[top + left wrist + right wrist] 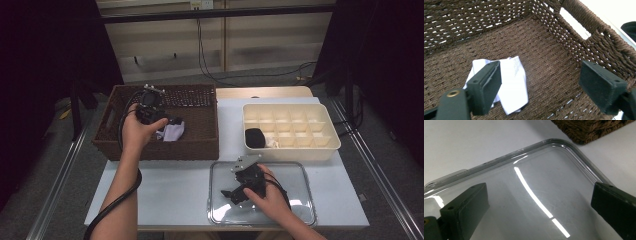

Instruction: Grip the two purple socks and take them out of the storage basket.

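My left gripper (541,87) hangs inside the woven basket (584,37), fingers (485,87) wide and holding nothing; the white cloth (511,85) lies crumpled on the basket floor beneath my near finger; it looks soft, light, floppy, so I'd pinch a raised fold; my right gripper (541,215) rests wide over the clear lid (536,182).

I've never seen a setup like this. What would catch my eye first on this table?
Probably the dark brown woven basket at the table's left, where the left hand-held gripper hovers with open jaws over a crumpled white cloth on its floor. Nearer the person, the right hand-held gripper hangs open over a clear plastic lid, and a cream compartment tray holds a black bundle.
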A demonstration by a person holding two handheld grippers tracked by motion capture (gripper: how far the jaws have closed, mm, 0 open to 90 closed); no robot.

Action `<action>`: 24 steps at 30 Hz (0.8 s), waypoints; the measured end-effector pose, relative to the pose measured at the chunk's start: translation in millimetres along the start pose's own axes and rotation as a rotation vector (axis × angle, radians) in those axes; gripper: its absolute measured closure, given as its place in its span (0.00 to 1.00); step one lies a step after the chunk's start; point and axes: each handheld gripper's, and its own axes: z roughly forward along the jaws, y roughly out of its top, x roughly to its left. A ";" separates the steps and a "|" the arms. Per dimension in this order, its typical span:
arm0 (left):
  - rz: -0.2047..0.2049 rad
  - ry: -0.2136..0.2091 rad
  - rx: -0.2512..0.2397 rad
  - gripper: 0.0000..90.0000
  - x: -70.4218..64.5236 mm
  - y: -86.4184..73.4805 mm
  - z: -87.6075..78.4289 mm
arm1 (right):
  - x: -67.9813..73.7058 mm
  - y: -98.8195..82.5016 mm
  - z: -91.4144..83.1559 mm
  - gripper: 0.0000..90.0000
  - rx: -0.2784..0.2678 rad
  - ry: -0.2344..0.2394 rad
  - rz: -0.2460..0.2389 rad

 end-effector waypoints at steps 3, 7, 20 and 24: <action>-0.002 -0.003 0.000 0.23 0.9 2.4 2.9 | 0.0 0.0 0.0 0.01 0.000 0.000 0.000; 0.015 0.000 0.018 0.24 2.2 4.4 6.3 | 0.0 0.0 0.0 0.01 0.000 0.000 0.000; 0.017 0.025 0.029 0.33 8.6 11.9 23.8 | -0.1 0.0 0.1 0.01 -0.002 -0.001 -0.001; 0.011 0.026 0.035 0.35 12.6 11.6 28.6 | 0.0 0.0 0.0 0.01 0.000 0.000 -0.001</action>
